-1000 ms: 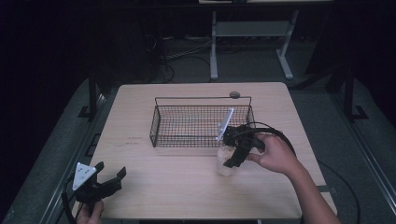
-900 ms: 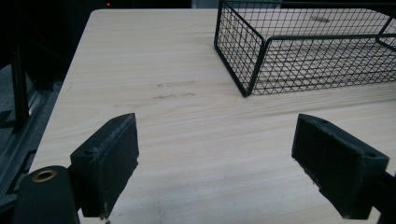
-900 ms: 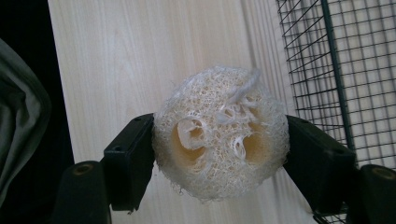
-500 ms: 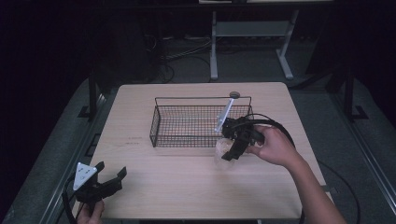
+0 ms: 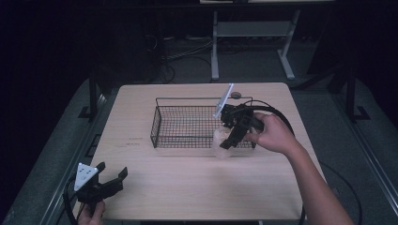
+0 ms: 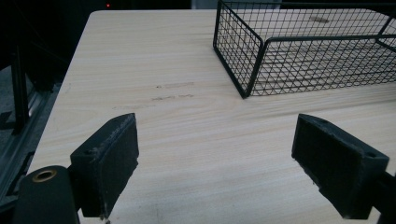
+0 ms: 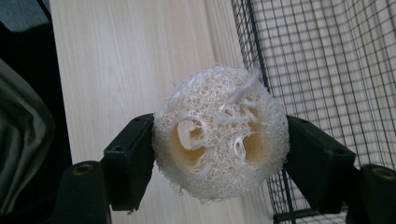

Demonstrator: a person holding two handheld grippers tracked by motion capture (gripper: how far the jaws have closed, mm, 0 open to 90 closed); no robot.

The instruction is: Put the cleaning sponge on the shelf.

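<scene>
A pale loofah sponge (image 7: 219, 137) sits squeezed between the two black jaws of my right gripper (image 7: 219, 154), held in the air over the near right rim of the black wire basket (image 5: 187, 101). From the high view the loofah (image 5: 219, 138) shows as a pale lump just at the basket's front wall, under the right gripper (image 5: 230, 140). My left gripper (image 5: 110, 180) rests at the table's near left corner, open, nothing between its pads (image 6: 114, 149). The basket (image 6: 261, 46) lies ahead of it to the right.
The basket's wire mesh (image 7: 327, 60) runs close along the right of the loofah. A small round disc (image 5: 235, 95) lies on the light wooden table (image 5: 141, 108) behind the basket. A metal stand (image 5: 253, 33) is on the floor beyond the table.
My right gripper has lifted the loofah off the table and carried it back toward the basket's front right rim. The left gripper has stayed put.
</scene>
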